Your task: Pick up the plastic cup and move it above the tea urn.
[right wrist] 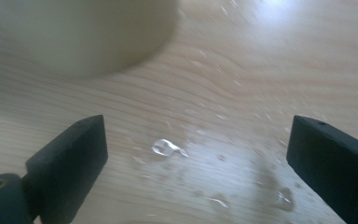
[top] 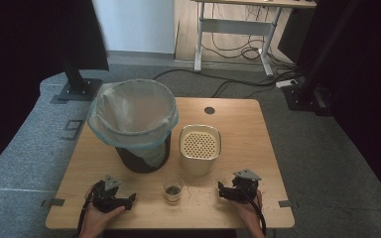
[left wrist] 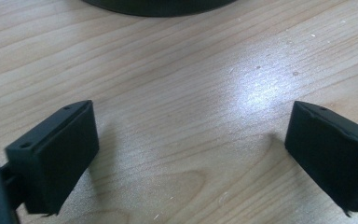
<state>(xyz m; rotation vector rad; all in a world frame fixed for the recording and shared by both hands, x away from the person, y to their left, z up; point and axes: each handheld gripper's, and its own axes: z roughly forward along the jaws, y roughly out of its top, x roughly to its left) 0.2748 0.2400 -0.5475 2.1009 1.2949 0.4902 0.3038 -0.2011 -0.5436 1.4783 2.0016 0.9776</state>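
the left hand-held gripper (top: 129, 200) is held wide open, empty, over the surface (top: 238, 129); the right hand-held gripper (top: 222, 190) likewise, near the glass (top: 172, 189)

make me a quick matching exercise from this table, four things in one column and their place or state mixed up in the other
Things:
1. bin
2. cream container
3. small glass
4. left gripper

Place or state:
A. perforated top, middle of the table
B. open, holding nothing
C. lined with a pale bag
D. between the two grippers, dark bits inside

Pairs: 1-C, 2-A, 3-D, 4-B
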